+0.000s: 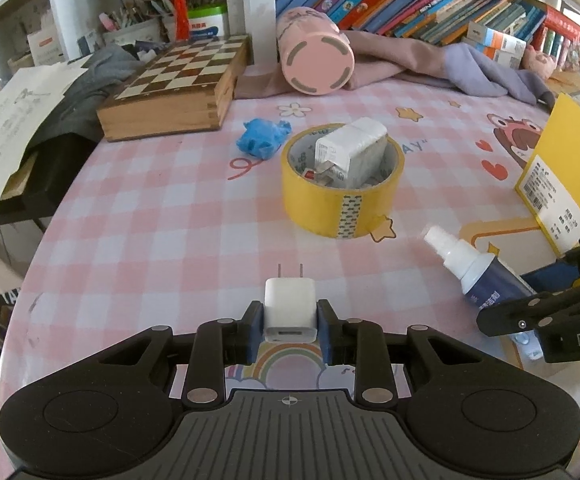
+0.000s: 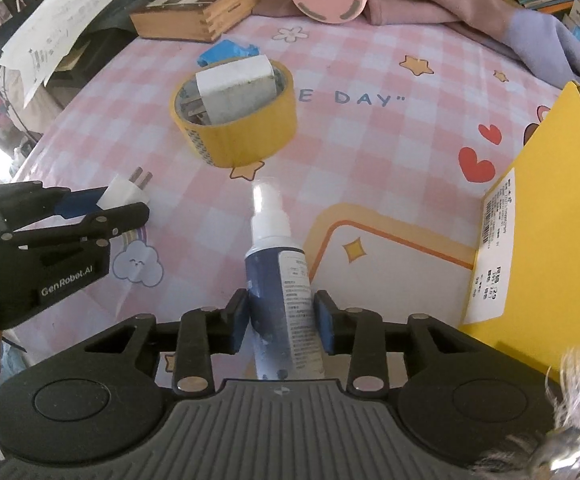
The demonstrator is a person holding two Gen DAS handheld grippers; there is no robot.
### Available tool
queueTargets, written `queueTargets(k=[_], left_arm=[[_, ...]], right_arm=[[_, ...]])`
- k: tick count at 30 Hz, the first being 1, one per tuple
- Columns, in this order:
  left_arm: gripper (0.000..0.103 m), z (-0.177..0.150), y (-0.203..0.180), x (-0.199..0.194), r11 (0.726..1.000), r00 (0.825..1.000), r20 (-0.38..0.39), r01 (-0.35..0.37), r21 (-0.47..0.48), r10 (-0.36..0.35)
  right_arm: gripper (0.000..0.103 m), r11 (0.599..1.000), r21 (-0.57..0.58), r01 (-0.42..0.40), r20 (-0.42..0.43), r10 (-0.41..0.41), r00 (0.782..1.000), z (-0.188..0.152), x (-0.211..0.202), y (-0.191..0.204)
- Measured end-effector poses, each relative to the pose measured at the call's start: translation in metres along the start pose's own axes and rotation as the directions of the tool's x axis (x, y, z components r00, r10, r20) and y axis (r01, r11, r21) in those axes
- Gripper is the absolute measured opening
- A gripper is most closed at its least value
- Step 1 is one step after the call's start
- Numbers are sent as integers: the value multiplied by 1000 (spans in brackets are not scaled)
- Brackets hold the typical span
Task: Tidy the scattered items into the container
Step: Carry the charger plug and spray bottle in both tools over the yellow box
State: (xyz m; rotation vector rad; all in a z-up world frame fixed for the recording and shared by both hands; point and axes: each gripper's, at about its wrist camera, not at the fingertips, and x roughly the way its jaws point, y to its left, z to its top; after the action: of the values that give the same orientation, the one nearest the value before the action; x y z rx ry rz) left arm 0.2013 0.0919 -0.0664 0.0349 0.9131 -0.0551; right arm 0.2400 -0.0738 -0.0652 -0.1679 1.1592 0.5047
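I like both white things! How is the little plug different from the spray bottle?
The plug is a small all-white cube with two metal prongs; the spray bottle is long, dark blue with a white top and a printed label. The plug sits in the left gripper; the spray bottle sits in the right gripper. The plug is stubby, the spray bottle slim. Both are gripped, above the pink checked tablecloth.

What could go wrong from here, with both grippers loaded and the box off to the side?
1. The right gripper clamps the spray bottle low on its body, so the long neck could swing or slip during the carry.
2. The left gripper holds the white charger by its rear half only; a bump could twist it out.
3. Both grippers sit close together, so heading for the yellow box at once risks a collision.
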Motion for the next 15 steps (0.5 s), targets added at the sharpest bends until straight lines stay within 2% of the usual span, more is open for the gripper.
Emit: queueTargets(k=[6, 15], left_arm=[[25, -1, -1, -16, 1000, 1000, 30, 5, -22, -5], [25, 1, -2, -56, 999, 994, 107, 21, -48, -16]], right_arm=[[31, 1000, 8, -27, 19, 27, 999, -4, -6, 2], [31, 998, 34, -51, 98, 47, 994, -6, -32, 6]])
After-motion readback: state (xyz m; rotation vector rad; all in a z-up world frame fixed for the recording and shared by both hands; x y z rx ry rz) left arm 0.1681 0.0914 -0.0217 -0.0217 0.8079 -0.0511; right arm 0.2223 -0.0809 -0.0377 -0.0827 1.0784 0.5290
